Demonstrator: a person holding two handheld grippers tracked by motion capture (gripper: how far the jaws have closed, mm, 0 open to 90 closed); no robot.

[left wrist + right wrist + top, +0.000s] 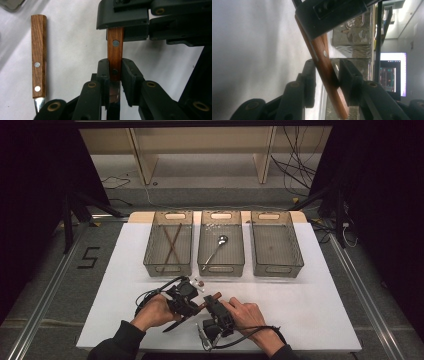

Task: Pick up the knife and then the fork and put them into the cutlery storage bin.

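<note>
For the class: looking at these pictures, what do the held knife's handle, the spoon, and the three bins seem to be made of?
Held knife's handle: reddish-brown wood by its visible grain, smooth and likely varnished, with metal rivets.
Spoon: bright and reflective, probably polished steel.
Three bins: translucent smoky grey with moulded grip slots, apparently hard plastic.
</note>
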